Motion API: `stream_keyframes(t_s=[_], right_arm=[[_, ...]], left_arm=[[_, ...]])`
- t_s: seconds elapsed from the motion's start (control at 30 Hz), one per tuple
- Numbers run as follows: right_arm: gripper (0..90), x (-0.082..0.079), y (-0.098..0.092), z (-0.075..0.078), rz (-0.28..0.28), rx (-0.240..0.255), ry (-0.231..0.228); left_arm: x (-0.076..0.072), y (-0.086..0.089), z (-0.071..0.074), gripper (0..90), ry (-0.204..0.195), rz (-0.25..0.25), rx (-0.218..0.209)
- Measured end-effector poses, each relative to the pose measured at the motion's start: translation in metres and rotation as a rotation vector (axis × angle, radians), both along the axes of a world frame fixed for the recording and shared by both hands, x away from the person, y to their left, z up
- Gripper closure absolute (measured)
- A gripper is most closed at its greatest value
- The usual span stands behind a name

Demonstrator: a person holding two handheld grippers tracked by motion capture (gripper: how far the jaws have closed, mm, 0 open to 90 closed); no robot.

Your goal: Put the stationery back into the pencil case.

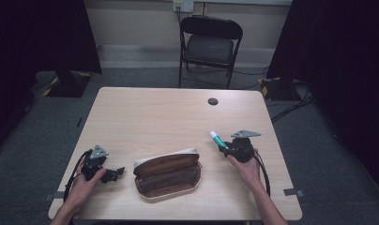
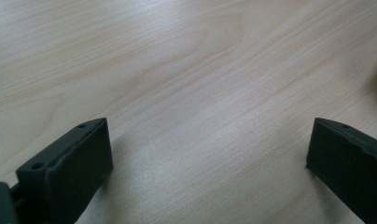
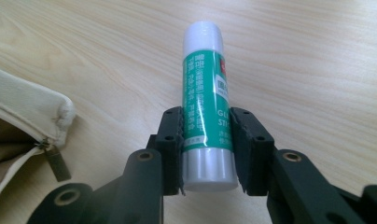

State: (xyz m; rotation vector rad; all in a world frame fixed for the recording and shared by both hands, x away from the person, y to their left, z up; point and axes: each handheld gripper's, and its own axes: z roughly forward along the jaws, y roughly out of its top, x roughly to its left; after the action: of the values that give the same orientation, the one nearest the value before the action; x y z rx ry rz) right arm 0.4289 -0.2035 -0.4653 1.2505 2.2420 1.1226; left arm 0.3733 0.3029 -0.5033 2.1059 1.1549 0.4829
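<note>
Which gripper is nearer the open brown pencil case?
Left. The left gripper lies just off the open brown pencil case's left end; the right gripper, holding a green glue stick, is farther off.

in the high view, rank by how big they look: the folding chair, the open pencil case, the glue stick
1. Black folding chair, though it stands farthest from the camera.
2. Brown and cream open pencil case.
3. Green and white glue stick.

black folding chair (image 1: 210, 44), grey carpet (image 1: 136, 75)

Light wooden table (image 1: 145, 112) with an open pencil case

The brown, cream-edged pencil case (image 1: 167, 175) lies unzipped near the table's front edge; a small dark round disc (image 1: 213, 101) sits well beyond the case, toward the far edge.
</note>
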Motion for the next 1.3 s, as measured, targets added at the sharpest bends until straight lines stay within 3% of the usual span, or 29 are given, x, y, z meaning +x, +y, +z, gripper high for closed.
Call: stream_keyframes(t_s=[0.37,0.6,0.87,1.0,1.3], right_arm=[[66.2,-0.022,-0.008,0.021,0.02,0.035,-0.04],[66.2,-0.045,-0.018,0.036,0.031,0.074,-0.069],[66.2,-0.081,-0.02,0.049,0.096,0.106,-0.085],[66.2,-0.098,-0.018,0.049,0.136,0.098,-0.083],[66.2,-0.115,0.015,0.046,0.263,0.083,-0.065]], left_arm=[[0.0,0.0,0.0,0.0,-0.001,0.001,0.0],[0.0,0.0,0.0,0.0,-0.001,0.001,-0.001],[0.0,0.0,0.0,0.0,-0.001,0.003,0.0],[0.0,0.0,0.0,0.0,0.0,0.002,0.0],[0.0,0.0,0.0,0.0,0.0,0.001,-0.001]])
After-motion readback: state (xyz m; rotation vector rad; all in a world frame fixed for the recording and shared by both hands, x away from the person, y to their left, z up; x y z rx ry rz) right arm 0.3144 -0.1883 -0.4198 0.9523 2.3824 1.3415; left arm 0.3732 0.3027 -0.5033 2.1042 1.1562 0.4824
